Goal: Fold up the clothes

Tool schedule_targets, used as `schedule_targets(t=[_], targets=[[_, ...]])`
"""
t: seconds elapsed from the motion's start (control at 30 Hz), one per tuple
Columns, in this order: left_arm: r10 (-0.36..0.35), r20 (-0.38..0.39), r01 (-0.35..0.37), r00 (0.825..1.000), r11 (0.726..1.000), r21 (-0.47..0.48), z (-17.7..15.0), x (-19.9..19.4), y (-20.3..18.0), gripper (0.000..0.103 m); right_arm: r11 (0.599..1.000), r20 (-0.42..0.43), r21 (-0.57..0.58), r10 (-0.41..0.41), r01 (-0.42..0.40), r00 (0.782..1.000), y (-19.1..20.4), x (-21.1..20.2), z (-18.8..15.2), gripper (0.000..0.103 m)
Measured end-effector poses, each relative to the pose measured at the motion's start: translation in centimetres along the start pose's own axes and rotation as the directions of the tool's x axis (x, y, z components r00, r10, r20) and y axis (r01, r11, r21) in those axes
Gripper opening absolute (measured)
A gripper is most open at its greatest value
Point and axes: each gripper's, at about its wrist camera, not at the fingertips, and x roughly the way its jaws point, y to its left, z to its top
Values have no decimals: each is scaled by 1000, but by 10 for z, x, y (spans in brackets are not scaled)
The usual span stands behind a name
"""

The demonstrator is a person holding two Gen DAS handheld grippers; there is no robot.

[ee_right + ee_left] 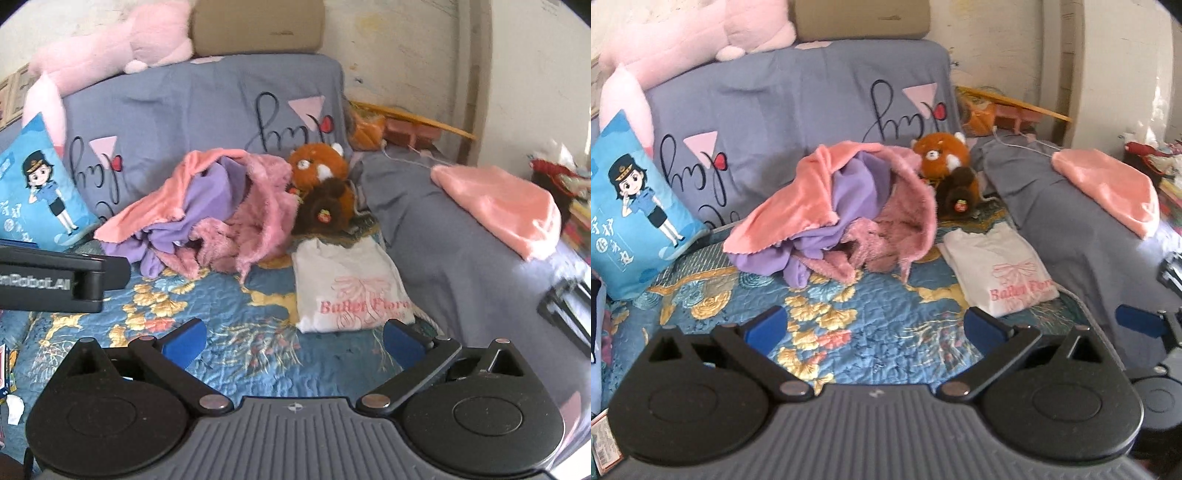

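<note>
Both wrist views, fingers pointing toward the sofa back. My left gripper (pixel 875 325) is spread wide with nothing between its blue pads (pixel 766 325); my right gripper (pixel 293 338) is likewise released and empty. Both hang over the blue floral quilt (pixel 879 295), and the stretch of quilt directly ahead of each pair of fingers is bare up to the laundry.

Ahead of my left fingers, slightly left of centre, lies the unfolded heap of clothes (pixel 834 210): a salmon plush piece on top, a lilac garment under it, and a fuzzy pink garment whose ragged hem reaches nearest my fingertips. Ahead of my right fingers sits the folded white T-shirt (pixel 351 284) with pink lettering, flat on the quilt; its near edge lies just beyond my right fingertip, its far edge is close to the red panda plush (pixel 321 184). A folded salmon cloth (pixel 498 210) rests on the grey-covered armrest (pixel 443 258), far right of both grippers. A blue cartoon cushion (pixel 635 206) leans at far left, its lower corner near the heap's left edge.
</note>
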Motion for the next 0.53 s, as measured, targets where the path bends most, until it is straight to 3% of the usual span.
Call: schedule_targets(t=[0.17,0.33,0.53], targets=[[20,12,-21,1000,999,47,-4,-10,-13,103,999,-7,35,18,-18,1000,-7,-2,-4,103],[17,14,-18,1000,998,58,-4,-11,-17,103,999,37,16,-38,37,999,-7,-8,-4,103],[4,23,-5,1000,999,46,-3,-12,-13,103,998,58,45,-38,35,998,-12,-12,-2,103]])
